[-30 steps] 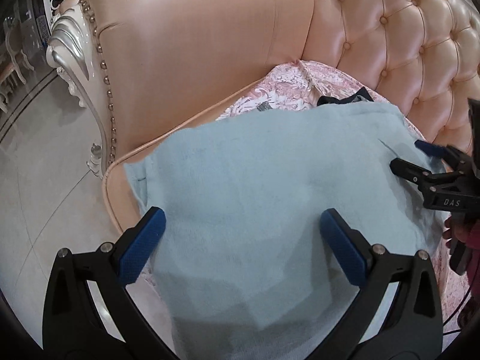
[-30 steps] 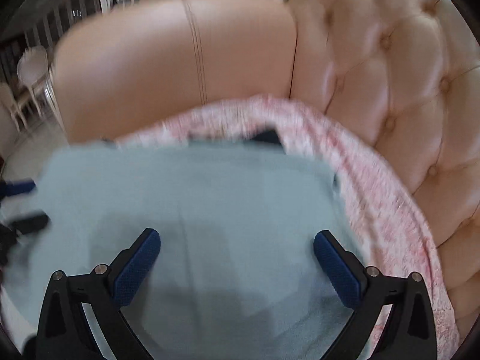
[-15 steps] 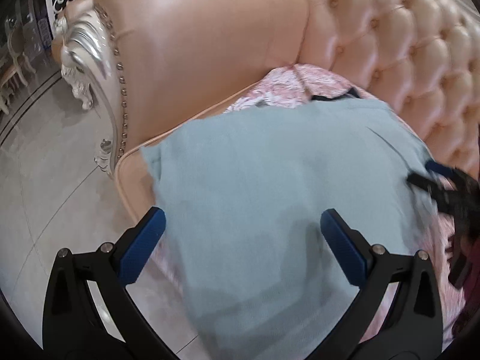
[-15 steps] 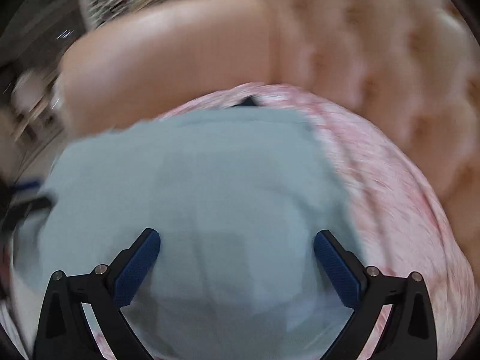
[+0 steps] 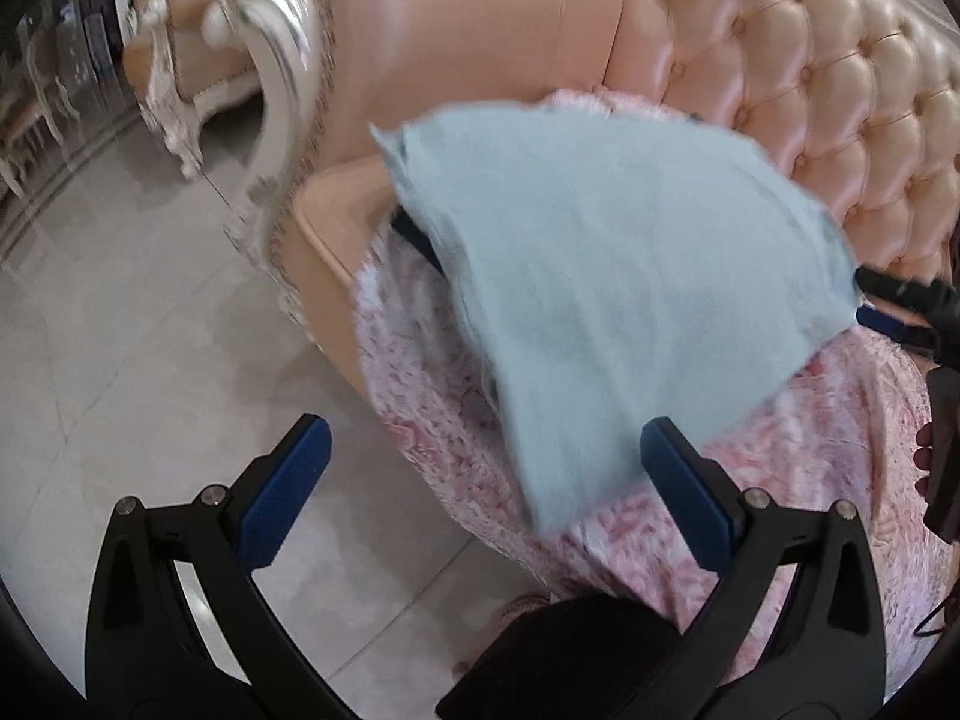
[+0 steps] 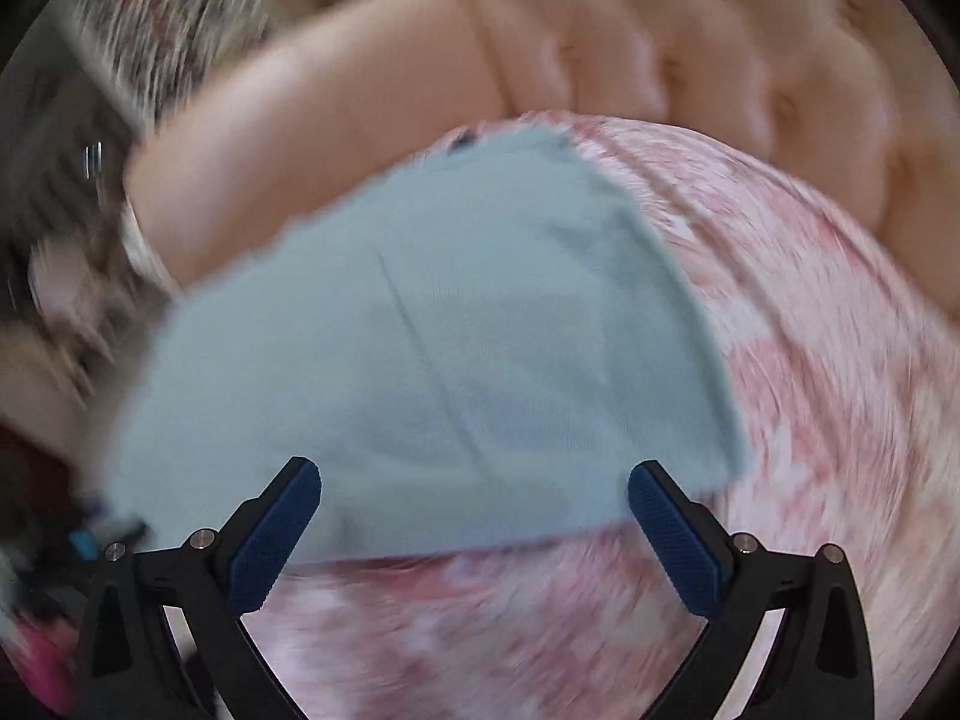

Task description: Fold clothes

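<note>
A light blue garment (image 5: 606, 276) lies folded flat on a pink patterned cover (image 5: 798, 462) over the sofa seat. A dark piece of clothing (image 5: 414, 237) peeks out under its left edge. My left gripper (image 5: 480, 498) stands open in front of the garment's near corner, with nothing between its fingers. In the right wrist view the same garment (image 6: 432, 360) fills the middle, blurred. My right gripper (image 6: 474, 531) is open just short of its near edge and holds nothing. That gripper also shows at the right edge of the left wrist view, right gripper (image 5: 900, 306).
The pink tufted sofa back (image 5: 828, 90) rises behind, with a padded armrest (image 5: 480, 36) and its silver carved trim (image 5: 282, 78) to the left. Grey tiled floor (image 5: 120, 312) lies left of the seat. A dark object (image 5: 570, 642) sits low between my left fingers.
Both grippers have pulled back from above the blue garment, which now lies farther off. The left view has swung left, showing more floor. The right view is strongly blurred by motion.
</note>
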Tool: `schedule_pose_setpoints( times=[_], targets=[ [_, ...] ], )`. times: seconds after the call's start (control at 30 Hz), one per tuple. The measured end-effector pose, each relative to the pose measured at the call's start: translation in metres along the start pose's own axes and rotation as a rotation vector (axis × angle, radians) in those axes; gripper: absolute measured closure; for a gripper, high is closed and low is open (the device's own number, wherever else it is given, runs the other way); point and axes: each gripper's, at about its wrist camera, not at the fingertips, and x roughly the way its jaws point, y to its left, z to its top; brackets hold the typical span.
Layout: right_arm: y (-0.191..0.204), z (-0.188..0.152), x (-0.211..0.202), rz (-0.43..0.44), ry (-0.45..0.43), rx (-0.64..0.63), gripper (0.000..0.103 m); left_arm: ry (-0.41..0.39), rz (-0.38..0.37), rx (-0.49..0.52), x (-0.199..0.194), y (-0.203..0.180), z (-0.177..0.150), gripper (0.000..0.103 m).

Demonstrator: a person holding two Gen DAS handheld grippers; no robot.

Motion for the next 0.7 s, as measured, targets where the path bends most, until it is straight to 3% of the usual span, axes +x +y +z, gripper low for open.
schedule_pose_setpoints(
  times=[0.03, 0.13, 0.23, 0.3, 0.37, 0.43, 0.53, 0.57, 0.7],
  targets=[
    [0.003, -0.004, -0.009, 0.051, -0.020, 0.040, 0.000, -0.039, 0.007, 0.013, -0.015, -0.003, 0.001, 0.000],
    [0.011, -0.015, -0.036, 0.206, -0.081, 0.161, 0.000, -0.254, 0.027, 0.071, -0.077, -0.026, 0.004, 0.000],
    [0.018, -0.027, -0.064, 0.360, -0.141, 0.281, 0.000, -0.430, 0.124, 0.085, -0.135, -0.050, 0.005, 0.000],
    [0.032, -0.035, -0.069, 0.415, -0.147, 0.286, 0.000, -0.487, 0.127, 0.110, -0.158, -0.063, 0.007, 0.000],
    [0.048, -0.043, -0.072, 0.460, -0.145, 0.274, 0.000, -0.484, 0.079, 0.155, -0.166, -0.075, 0.010, 0.000],
    [0.068, -0.050, -0.078, 0.280, -0.138, 0.191, 0.000, -0.435, 0.026, 0.189, -0.165, -0.085, 0.011, 0.000],
    [0.109, -0.058, -0.084, -0.216, -0.169, -0.052, 0.000, -0.357, -0.021, 0.204, -0.157, -0.098, 0.010, 0.000],
    [0.121, -0.061, -0.086, -0.309, -0.182, -0.119, 0.000, -0.339, -0.014, 0.192, -0.154, -0.102, 0.009, 0.000],
    [0.144, -0.069, -0.093, -0.428, -0.210, -0.198, 0.000, -0.299, -0.002, 0.145, -0.148, -0.113, 0.006, 0.000]
  ],
)
